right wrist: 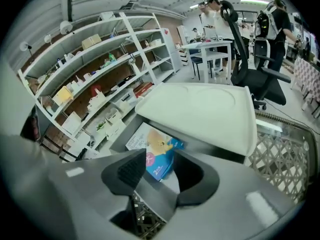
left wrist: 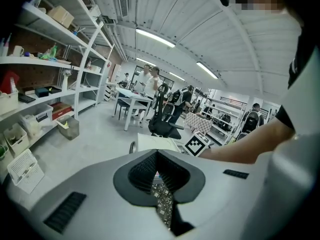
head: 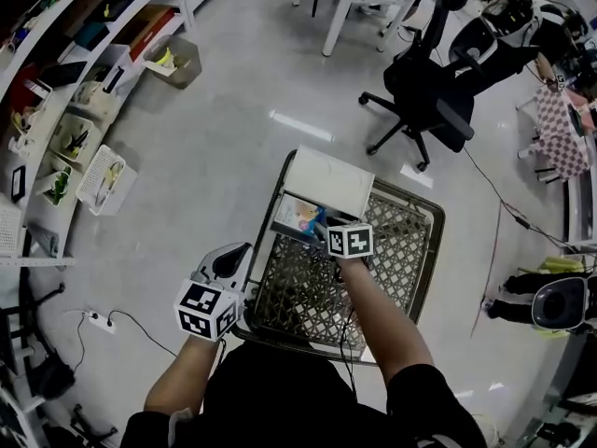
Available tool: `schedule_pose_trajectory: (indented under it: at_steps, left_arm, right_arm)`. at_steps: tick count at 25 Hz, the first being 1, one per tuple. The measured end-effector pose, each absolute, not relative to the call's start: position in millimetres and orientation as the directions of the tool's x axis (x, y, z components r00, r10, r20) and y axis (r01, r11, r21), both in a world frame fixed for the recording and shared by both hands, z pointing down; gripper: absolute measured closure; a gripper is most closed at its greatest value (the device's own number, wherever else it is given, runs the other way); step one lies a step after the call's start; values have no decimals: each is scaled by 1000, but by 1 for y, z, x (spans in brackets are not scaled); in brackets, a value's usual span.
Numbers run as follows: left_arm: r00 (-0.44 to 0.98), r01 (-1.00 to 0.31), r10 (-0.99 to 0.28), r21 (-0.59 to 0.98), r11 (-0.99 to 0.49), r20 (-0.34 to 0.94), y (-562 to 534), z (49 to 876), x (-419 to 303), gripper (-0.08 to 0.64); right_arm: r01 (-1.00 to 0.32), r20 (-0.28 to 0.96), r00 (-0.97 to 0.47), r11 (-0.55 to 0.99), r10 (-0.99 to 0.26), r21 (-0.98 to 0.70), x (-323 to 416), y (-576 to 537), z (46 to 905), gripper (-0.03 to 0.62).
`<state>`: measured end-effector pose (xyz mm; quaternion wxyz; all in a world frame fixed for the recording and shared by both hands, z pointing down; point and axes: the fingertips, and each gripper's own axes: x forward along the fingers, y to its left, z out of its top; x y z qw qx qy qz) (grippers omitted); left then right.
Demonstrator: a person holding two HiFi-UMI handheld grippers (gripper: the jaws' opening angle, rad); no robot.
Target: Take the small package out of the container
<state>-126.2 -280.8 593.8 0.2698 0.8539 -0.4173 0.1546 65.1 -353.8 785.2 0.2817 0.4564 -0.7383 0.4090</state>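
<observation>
The small package [head: 300, 216], blue and white with a yellow picture, lies in the far compartment of a wire mesh cart [head: 410, 250], under a white panel [head: 328, 181]. My right gripper [head: 324, 230] reaches into that compartment. In the right gripper view its jaws stand open, and the lower corner of the package [right wrist: 159, 156] sits between the pads [right wrist: 131, 170], which do not press on it. My left gripper [head: 241, 253] hovers at the cart's near left rim, and in the left gripper view this left gripper [left wrist: 158, 170] is shut and holds nothing.
A black office chair [head: 434, 87] stands beyond the cart. Shelves [head: 65, 110] with bins line the left, with a white basket [head: 107, 180] on the floor. A power strip [head: 98, 320] and cable lie near left. People stand by a far table [left wrist: 131, 100].
</observation>
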Motion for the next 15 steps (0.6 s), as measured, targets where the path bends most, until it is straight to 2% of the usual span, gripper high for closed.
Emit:
schedule_pose_trajectory:
  at_steps: [9, 15]
  left_arm:
    - [586, -810, -637, 332, -483, 501, -283, 602, -137, 561]
    - [575, -818, -639, 325, -475, 512, -280, 607, -141, 561]
  right_arm:
    - [-920, 876, -385, 200, -290, -337, 58, -348, 827, 371]
    - [-916, 876, -390, 218, -285, -337, 52, -346, 832, 373]
